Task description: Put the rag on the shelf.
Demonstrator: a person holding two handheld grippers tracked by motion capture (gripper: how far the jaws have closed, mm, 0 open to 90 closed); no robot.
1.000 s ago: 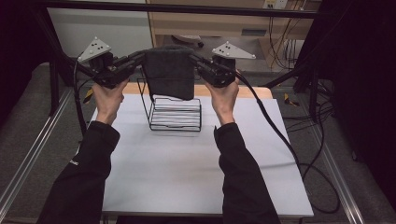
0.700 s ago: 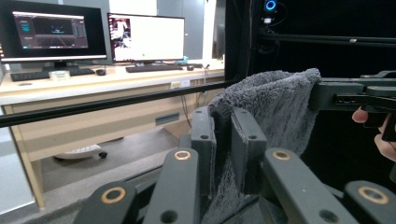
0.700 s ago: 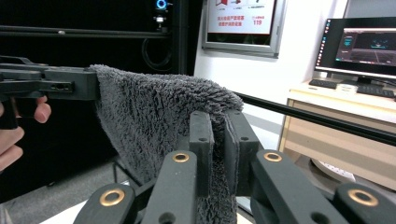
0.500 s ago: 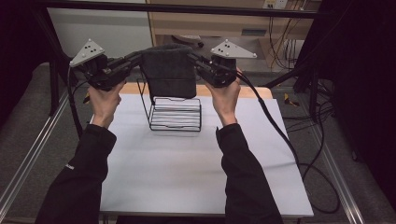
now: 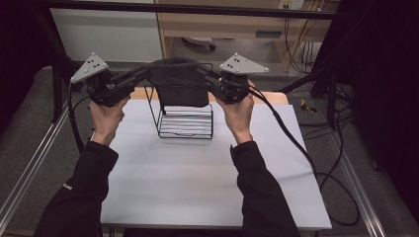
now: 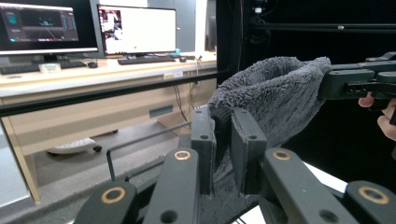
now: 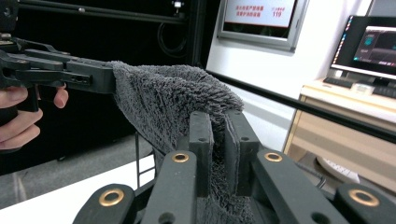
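A dark grey fluffy towel (image 5: 179, 84) hangs in the air between my two grippers, above a black wire rack (image 5: 186, 121) on the white table. My left gripper (image 5: 144, 74) is shut on the towel's left top corner, and my right gripper (image 5: 201, 74) is shut on its right top corner. In the left gripper view the towel (image 6: 275, 98) is pinched between the jaws of the left gripper (image 6: 224, 126), with the other gripper (image 6: 359, 81) holding its far corner. In the right gripper view the towel (image 7: 173, 98) is clamped in the right gripper (image 7: 219, 128).
The wire rack stands at the table's (image 5: 197, 177) far middle, with white slats under it. A wooden desk (image 5: 222, 24) and cables (image 5: 296, 44) lie beyond the table. Metal frame rails (image 5: 29, 168) run along both sides. Monitors (image 6: 135, 28) stand on a desk behind.
Both hands have drifted slightly to the left and toward me with the towel stretched between them; the left one sank a little. The grips are unchanged.
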